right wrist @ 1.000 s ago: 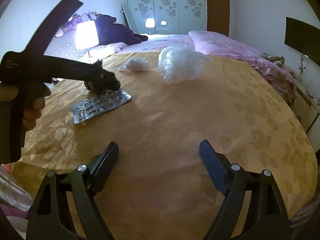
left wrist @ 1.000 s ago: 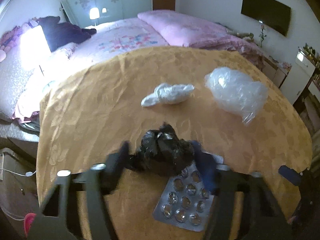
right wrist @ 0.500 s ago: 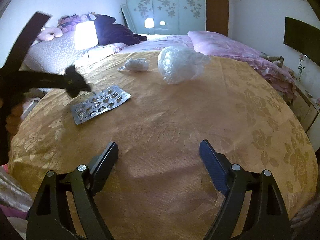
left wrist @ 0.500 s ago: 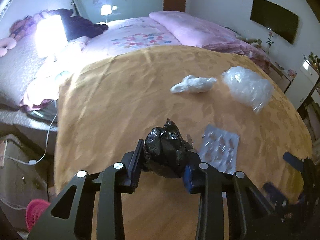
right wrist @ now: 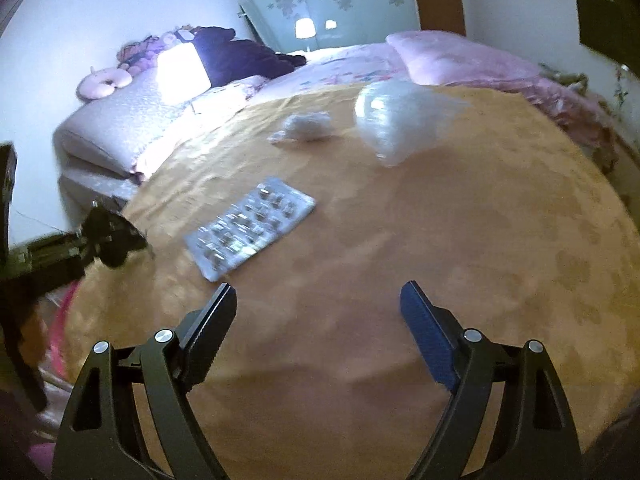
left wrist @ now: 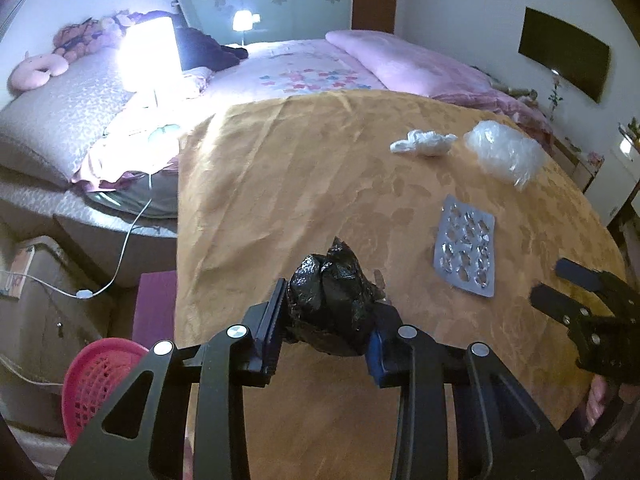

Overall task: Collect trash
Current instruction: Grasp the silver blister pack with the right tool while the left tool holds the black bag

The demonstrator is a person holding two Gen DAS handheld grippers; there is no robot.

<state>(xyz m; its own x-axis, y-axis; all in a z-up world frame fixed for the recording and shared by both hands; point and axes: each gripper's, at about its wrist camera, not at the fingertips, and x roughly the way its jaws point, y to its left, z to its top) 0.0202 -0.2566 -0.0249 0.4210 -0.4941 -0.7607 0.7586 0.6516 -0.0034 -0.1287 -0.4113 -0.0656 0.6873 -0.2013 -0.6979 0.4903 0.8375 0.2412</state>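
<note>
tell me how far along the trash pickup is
Early on. Nothing visibly binned yet: the pink basket on the floor shows no trash from here. In hand: the left gripper is shut on the black crumpled bag. Left on the orange cloth: the blister pack, white wad and clear plastic bag. The right gripper is open, holding nothing.

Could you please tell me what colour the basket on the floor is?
The basket is pink-red plastic mesh, seen best in the left wrist view.

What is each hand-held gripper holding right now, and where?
Left hand-held gripper: crumpled black plastic bag, pinched across its lower sides. Right hand-held gripper: open, nothing held.
</note>
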